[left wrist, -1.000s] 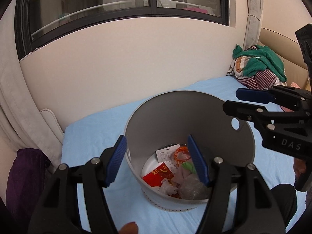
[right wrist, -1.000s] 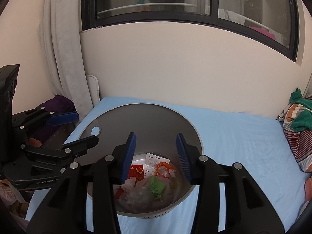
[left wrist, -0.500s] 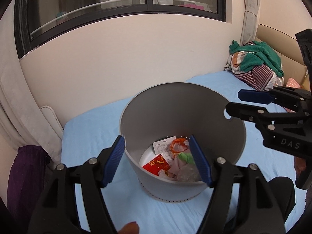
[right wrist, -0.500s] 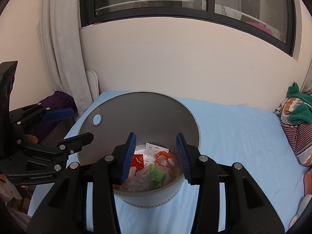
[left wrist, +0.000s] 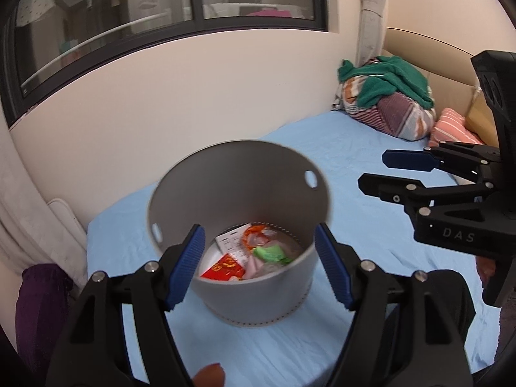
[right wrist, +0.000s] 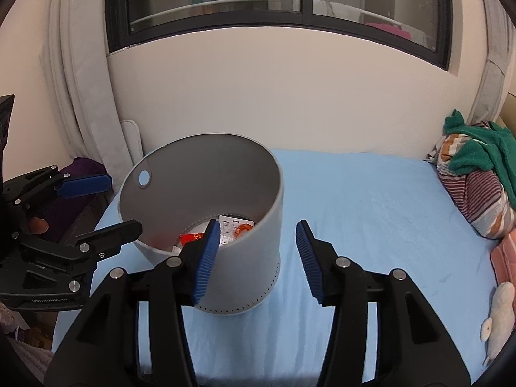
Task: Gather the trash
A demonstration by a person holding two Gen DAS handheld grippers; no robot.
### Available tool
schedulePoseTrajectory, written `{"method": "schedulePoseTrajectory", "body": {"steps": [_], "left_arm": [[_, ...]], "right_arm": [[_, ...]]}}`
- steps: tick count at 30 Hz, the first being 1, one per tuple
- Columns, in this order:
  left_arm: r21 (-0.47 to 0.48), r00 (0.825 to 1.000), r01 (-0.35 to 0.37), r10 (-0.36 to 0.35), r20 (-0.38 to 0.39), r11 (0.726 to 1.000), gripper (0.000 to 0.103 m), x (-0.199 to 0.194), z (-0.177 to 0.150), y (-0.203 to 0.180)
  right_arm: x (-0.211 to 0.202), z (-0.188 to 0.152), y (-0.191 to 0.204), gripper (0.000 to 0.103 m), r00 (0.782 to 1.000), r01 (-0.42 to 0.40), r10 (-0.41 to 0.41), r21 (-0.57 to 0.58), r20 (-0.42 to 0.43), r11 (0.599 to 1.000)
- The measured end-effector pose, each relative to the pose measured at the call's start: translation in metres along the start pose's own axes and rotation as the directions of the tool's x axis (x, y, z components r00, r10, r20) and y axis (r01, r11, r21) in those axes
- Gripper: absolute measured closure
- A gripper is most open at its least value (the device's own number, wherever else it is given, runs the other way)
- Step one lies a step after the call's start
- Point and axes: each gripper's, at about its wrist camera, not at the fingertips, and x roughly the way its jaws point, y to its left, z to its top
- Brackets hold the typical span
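A grey round bin (left wrist: 238, 190) stands upright on the blue bed sheet (left wrist: 361, 235). Inside it lie a red packet (left wrist: 225, 266), a green wrapper (left wrist: 269, 253), a white printed slip (left wrist: 230, 240) and other scraps. My left gripper (left wrist: 259, 267) hangs open and empty just in front of the bin, apart from it. To the bin's right is my right gripper (left wrist: 372, 169), its jaws opening with nothing between them. In the right wrist view the bin (right wrist: 225, 187) sits left of centre behind the right gripper (right wrist: 256, 251), and the left gripper (right wrist: 124, 203) shows at the left edge.
A heap of striped and green clothes (right wrist: 477, 174) lies at the bed's far right, with a pink striped cloth (left wrist: 451, 125) beside it. A white soft toy (right wrist: 496, 309) rests at the right edge. Purple fabric (left wrist: 38, 303) sits left of the bed. The wall and window stand behind.
Both grippers have drawn back from over the bin, which now looks smaller and farther. The right gripper has slid to the right and its jaws have widened.
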Motion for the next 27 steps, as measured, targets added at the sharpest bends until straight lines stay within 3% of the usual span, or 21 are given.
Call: {"method": "schedulePoseTrajectory", "body": {"steps": [8,13,21,27], "left_arm": [[0.120,0.993,0.120,-0.122,0.005,0.986,0.031,0.003,0.003,-0.063],[0.209,0.972,0.233,-0.232,-0.028,0.950,0.031,0.011,0.001,-0.114],[0.349,0.916,0.390,-0.398,-0.052,0.852,0.031,0.010,0.000,-0.198],[0.435,0.854,0.500,-0.510,-0.103,0.749,0.031,0.005,-0.008,-0.259]], "right_arm": [[-0.056,-0.047,-0.057,0.056,0.986,0.164,-0.166,0.138,0.007,0.977],[-0.092,-0.085,-0.092,0.055,0.960,0.274,-0.279,0.240,-0.013,0.931],[-0.151,-0.151,-0.133,0.051,0.891,0.438,-0.448,0.402,-0.075,0.804],[-0.195,-0.200,-0.150,0.051,0.808,0.558,-0.570,0.506,-0.149,0.658]]}}
